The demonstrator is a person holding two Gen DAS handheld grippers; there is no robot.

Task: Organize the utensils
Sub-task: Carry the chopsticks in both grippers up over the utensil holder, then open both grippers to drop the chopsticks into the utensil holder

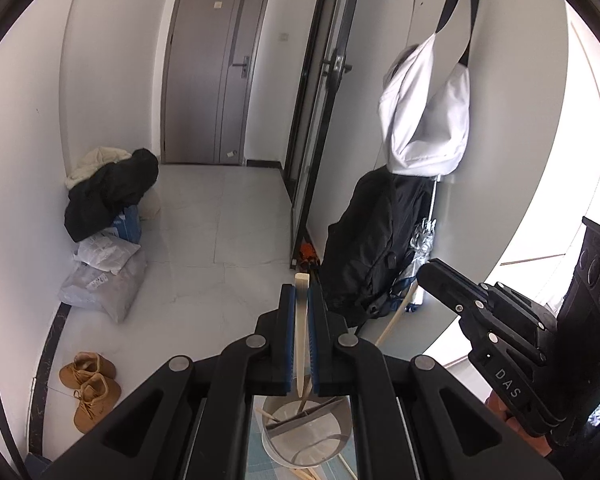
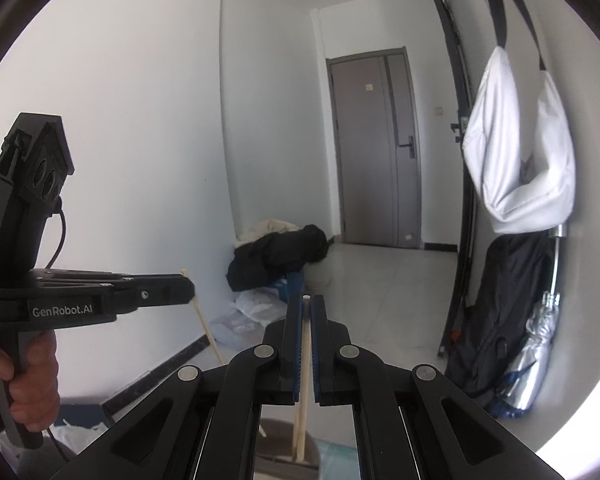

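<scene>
A grey panelled door (image 1: 216, 76) closes the far end of a pale tiled floor (image 1: 220, 240). A heap of black and cream clothing (image 1: 108, 188) lies against the left wall, above crumpled clear plastic bags (image 1: 104, 280). Tan lace-up boots (image 1: 90, 388) sit nearer. A white cloth bag (image 1: 428, 112) hangs over a black backpack (image 1: 372, 248) and a folded silver umbrella (image 2: 536, 352).

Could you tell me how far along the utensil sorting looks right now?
Partly done: at least one chopstick already stands in the grey holder below. In hand: the left tool is shut on a pale chopstick, and the right tool is shut on another chopstick, both lifted above the holder. Left: these two are not yet set in the holder, and more sticks lie beside it.
</scene>
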